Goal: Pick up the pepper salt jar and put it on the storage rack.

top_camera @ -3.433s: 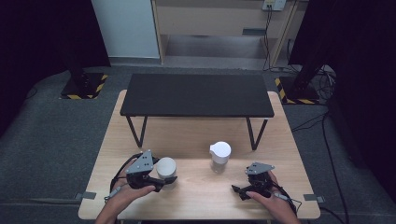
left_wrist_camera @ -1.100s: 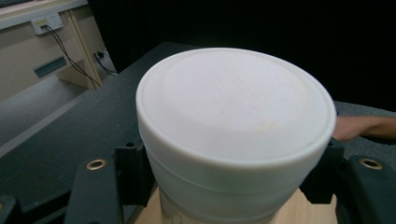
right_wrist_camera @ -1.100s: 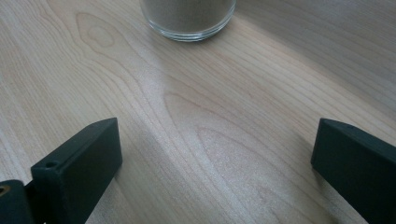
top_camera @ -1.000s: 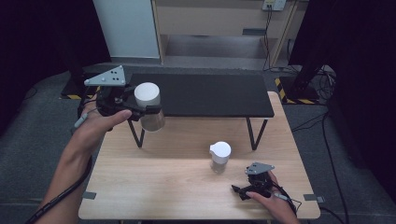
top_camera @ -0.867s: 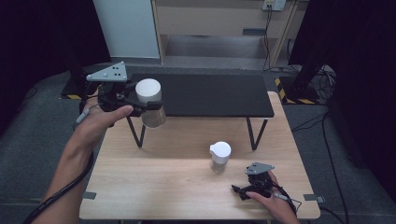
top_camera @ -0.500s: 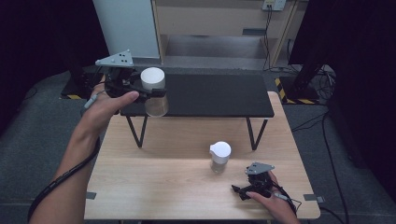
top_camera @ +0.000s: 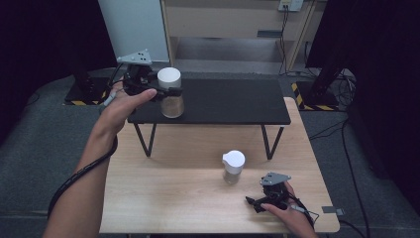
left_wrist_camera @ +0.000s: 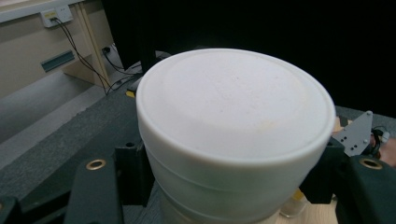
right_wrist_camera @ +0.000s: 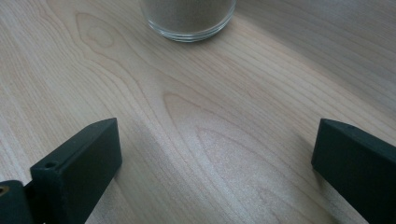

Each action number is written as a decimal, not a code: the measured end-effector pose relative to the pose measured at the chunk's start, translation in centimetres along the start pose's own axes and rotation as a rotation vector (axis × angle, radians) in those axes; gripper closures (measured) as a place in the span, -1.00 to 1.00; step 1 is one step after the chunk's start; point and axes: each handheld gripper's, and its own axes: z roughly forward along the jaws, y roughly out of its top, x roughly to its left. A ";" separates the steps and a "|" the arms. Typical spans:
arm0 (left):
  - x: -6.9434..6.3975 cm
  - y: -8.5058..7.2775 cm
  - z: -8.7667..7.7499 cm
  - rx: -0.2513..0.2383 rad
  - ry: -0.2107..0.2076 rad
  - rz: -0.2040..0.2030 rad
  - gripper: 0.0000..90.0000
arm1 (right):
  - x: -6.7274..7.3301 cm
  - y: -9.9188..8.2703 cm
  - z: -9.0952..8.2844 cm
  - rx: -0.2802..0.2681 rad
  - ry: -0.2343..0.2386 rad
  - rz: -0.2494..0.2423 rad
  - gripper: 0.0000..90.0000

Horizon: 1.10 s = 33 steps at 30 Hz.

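The left gripper (top_camera: 166, 91) has its fingers clamped around a jar with a white lid (top_camera: 170, 98), just below the lid, and holds it upright at the near-left part of the black shelf (top_camera: 233, 101), which stands on thin legs at the twelve o'clock end of the desk (top_camera: 168, 198). From above, the jar's glass base looks level with the shelf top or a shade above it; I cannot tell whether it already touches. In the left gripper view the wide white lid (left_wrist_camera: 233, 135) sits squarely between the black fingers (left_wrist_camera: 95, 186).

A second white-lidded jar (top_camera: 233, 166) stands on the desk at about four o'clock from the held one, well apart from it. The right gripper (top_camera: 255, 201) rests on the desk just past that jar, at roughly five o'clock from it, its fingers (right_wrist_camera: 77, 163) spread wide with nothing between them; the jar's glass bottom (right_wrist_camera: 189, 18) shows ahead of them.

I would say the step in hand is setting the first jar onto the shelf. The next move calls for lowering it until the base sits flat, then easing the fingers apart and drawing back without nudging it.
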 end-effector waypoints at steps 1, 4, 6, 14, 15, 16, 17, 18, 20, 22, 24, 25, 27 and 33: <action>0.2 -0.2 0.2 -0.004 -0.002 -0.003 -0.27 | 0.0 0.0 0.0 0.000 0.000 0.000 -0.95; 0.7 -0.9 0.7 -0.009 -0.001 -0.017 -0.27 | 0.0 0.0 0.0 0.000 0.000 0.000 -0.95; 0.8 -1.0 1.0 0.001 0.000 -0.019 -0.27 | 0.0 0.0 0.0 0.000 0.000 0.000 -0.95; 1.2 -1.3 1.6 0.009 0.008 -0.021 -0.27 | 0.0 0.0 0.0 0.000 0.000 0.000 -0.95; 1.3 -1.3 1.6 0.011 0.009 -0.023 -0.27 | 0.0 0.0 0.0 0.000 0.000 0.000 -0.95; 1.3 -1.4 1.6 0.013 0.010 -0.024 -0.27 | 0.0 0.0 0.0 0.000 0.000 0.000 -0.95; 1.4 -1.3 1.6 0.018 0.011 -0.025 -0.27 | 0.0 0.0 0.0 0.000 0.000 0.000 -0.95; 1.5 -1.5 1.6 0.015 0.010 -0.031 -0.27 | 0.0 0.0 0.0 0.000 0.000 0.001 -0.95; 1.7 -1.6 1.5 0.009 0.010 -0.036 -0.27 | 0.0 0.0 0.0 0.000 0.000 0.000 -0.95; 2.0 -1.8 1.6 0.000 0.003 -0.041 -0.27 | 0.0 0.0 0.0 0.000 0.000 0.000 -0.95; 2.1 -1.7 1.7 0.006 -0.004 -0.030 -0.27 | 0.0 0.0 0.0 0.000 0.000 0.000 -0.95; 2.1 -1.5 1.7 0.014 -0.005 -0.024 -0.27 | 0.0 0.0 0.0 0.000 0.000 0.001 -0.95; 2.1 -1.1 1.7 0.030 -0.009 -0.013 -0.27 | 0.0 0.0 0.0 0.000 0.000 0.001 -0.95; 2.1 -0.8 1.7 0.047 -0.010 -0.001 -0.28 | 0.0 0.0 0.0 0.000 0.000 0.000 -0.95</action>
